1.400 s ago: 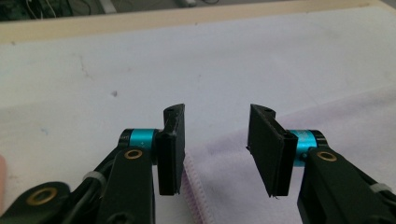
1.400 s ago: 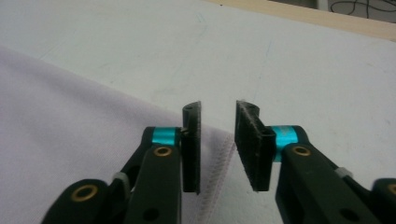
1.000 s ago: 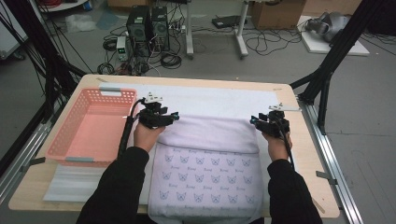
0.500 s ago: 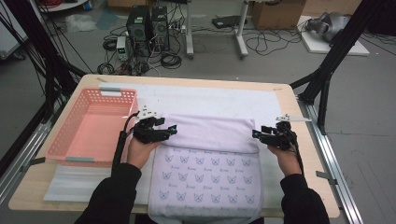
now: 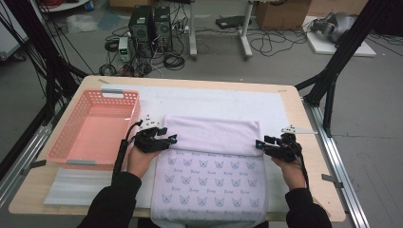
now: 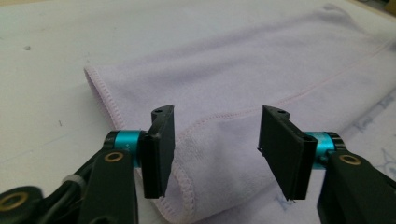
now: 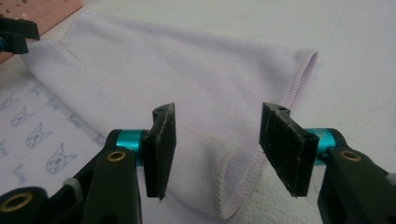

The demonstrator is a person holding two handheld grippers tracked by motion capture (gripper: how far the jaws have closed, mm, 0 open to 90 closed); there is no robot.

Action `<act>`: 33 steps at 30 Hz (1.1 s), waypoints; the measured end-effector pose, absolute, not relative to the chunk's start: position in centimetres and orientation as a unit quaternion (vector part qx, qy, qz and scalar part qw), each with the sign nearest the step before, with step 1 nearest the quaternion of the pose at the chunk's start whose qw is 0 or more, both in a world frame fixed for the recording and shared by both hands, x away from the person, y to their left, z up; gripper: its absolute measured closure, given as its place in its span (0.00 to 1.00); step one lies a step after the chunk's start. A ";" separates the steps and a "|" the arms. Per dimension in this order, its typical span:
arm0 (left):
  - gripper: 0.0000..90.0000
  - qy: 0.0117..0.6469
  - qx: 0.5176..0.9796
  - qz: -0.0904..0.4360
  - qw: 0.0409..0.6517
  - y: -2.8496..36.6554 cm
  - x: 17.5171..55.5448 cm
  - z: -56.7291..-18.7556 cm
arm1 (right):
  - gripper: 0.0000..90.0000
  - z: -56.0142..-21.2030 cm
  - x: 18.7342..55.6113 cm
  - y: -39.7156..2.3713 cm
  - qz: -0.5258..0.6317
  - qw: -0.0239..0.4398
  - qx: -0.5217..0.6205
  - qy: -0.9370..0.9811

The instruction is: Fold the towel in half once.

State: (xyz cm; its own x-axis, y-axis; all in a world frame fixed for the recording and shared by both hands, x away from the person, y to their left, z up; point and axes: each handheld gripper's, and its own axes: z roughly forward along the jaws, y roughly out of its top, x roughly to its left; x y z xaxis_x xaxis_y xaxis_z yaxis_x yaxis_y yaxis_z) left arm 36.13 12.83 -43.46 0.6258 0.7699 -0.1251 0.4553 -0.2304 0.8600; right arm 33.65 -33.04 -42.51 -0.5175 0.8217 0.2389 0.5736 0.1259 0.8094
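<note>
Two grippers, one at each end of the towel's folded flap, middle of the high view. The left gripper (image 5: 172, 139) has its jaws apart over the flap's corner, nothing pinched; they've just been closing a bit. The right gripper (image 5: 259, 143) is also released, with the other corner lying between its jaws. The towel (image 5: 214, 166), lilac with a cat-face print, lies flat on the table (image 5: 304, 114), centre to bottom. A pink basket (image 5: 90, 133) sits at left.

pale lilac towel (image 5: 211, 161) with cat-face print lies flat, far edge folded over.
</note>
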 end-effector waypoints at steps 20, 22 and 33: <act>0.96 0.364 0.765 0.182 0.499 13.2 33.7 -42.1 | 0.94 -43.4 32.6 -32.3 0.425 0.158 0.451 0.769; 0.96 0.365 0.761 0.180 0.506 13.4 33.3 -42.1 | 0.94 -43.4 32.1 -32.5 0.429 0.161 0.449 0.767; 0.96 0.352 0.771 0.167 0.504 13.7 30.8 -43.0 | 0.94 -43.0 29.3 -32.9 0.446 0.165 0.431 0.767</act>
